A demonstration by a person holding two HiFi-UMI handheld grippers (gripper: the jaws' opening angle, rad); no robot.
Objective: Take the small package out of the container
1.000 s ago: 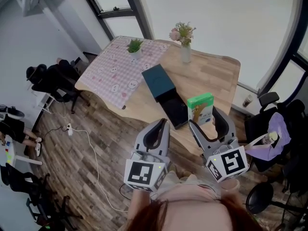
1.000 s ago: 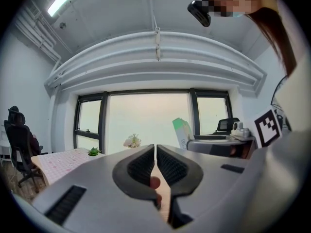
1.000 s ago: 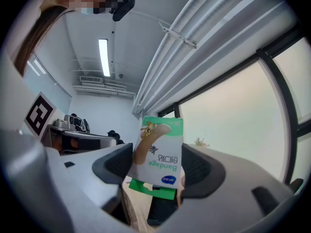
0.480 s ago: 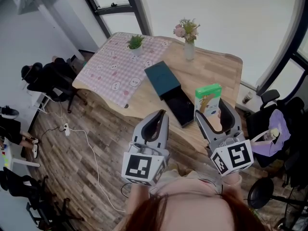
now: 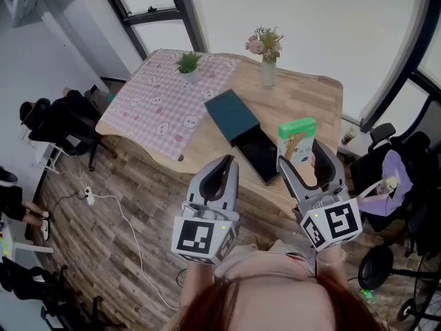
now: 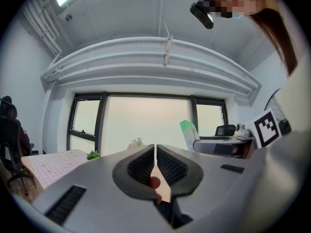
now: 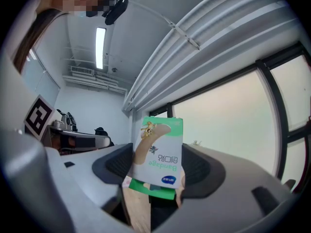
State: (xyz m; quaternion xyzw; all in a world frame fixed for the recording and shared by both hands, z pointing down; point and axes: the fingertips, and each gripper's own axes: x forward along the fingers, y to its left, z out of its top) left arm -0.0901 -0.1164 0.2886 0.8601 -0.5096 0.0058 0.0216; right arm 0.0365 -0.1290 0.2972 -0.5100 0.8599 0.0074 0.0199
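the right tongs (image 7: 158, 168) are clamped on the small package (image 7: 158, 149), which stands on end between the pads. the left tongs (image 6: 155, 154) sit closed and empty just to their left. beyond, slightly left, the dark container (image 5: 233, 114) lies on the wooden counter (image 5: 306, 102), its tray seemingly empty. farther off are a checked cloth (image 5: 162, 98), a flower vase (image 5: 267, 71) and windows.

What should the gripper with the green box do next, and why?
Probably lower the right gripper and set the small package on bare table beside the container. The jaws clamp the package, it is already out of the container, and the left gripper is shut and empty.
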